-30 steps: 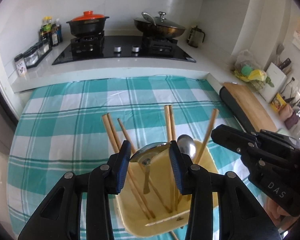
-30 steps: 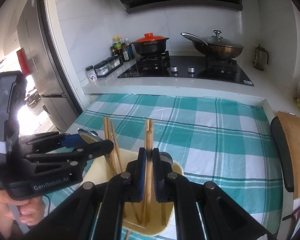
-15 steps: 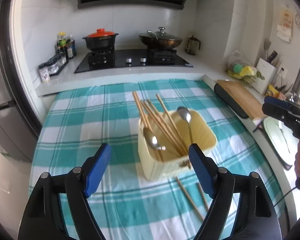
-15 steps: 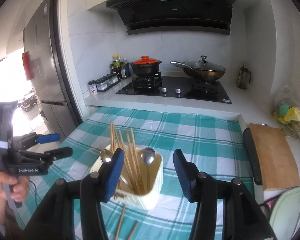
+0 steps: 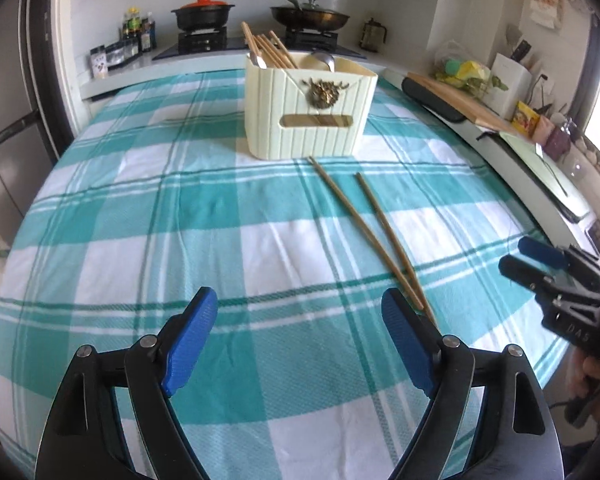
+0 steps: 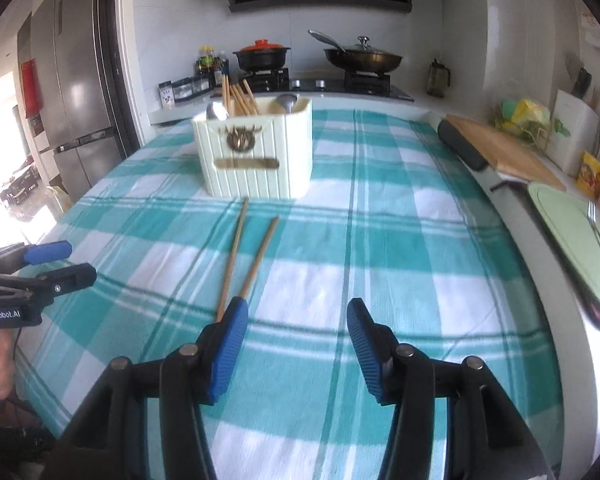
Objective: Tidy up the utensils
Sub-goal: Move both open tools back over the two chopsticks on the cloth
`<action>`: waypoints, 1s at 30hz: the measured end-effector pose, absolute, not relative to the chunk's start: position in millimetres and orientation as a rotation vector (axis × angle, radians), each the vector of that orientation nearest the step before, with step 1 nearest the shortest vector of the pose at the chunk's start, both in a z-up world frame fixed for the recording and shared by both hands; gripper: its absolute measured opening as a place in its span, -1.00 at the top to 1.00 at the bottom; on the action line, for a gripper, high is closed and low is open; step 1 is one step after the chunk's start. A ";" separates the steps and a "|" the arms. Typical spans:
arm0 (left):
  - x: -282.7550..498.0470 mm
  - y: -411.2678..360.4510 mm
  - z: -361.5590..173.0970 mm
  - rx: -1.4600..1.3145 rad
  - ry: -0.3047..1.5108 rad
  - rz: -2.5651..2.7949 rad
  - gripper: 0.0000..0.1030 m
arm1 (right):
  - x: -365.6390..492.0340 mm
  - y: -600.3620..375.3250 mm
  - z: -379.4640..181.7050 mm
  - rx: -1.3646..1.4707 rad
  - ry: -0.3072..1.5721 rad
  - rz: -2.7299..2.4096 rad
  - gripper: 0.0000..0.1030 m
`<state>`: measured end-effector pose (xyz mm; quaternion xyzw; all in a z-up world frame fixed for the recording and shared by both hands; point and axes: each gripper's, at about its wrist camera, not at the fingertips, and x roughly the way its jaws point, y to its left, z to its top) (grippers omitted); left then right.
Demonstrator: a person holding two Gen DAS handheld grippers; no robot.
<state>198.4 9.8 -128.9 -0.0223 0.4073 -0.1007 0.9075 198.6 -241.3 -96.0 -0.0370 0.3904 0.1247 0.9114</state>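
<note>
Bright daylight — blown-out glare at the side edges — fisheye bending, dark vignetted corners, slightly soft focus.

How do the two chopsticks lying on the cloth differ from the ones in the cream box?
The two loose chopsticks lie flat on the checked cloth, in front of the cream box; the chopsticks in the box stand leaning, tips above its rim. The loose pair lies apart from the spoons; the boxed bunch shares the box with two spoons. Both sets look like the same plain wood.
</note>
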 end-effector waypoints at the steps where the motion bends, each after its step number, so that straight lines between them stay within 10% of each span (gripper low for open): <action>1: 195.3 8.3 -132.0 -0.050 0.841 -0.211 -0.65 | 191.5 -240.4 -104.7 -0.094 0.821 0.249 -0.02; 30: 191.8 4.1 -156.3 -0.082 0.902 -0.135 -0.71 | 182.0 -248.6 -130.9 0.002 0.905 0.194 -0.22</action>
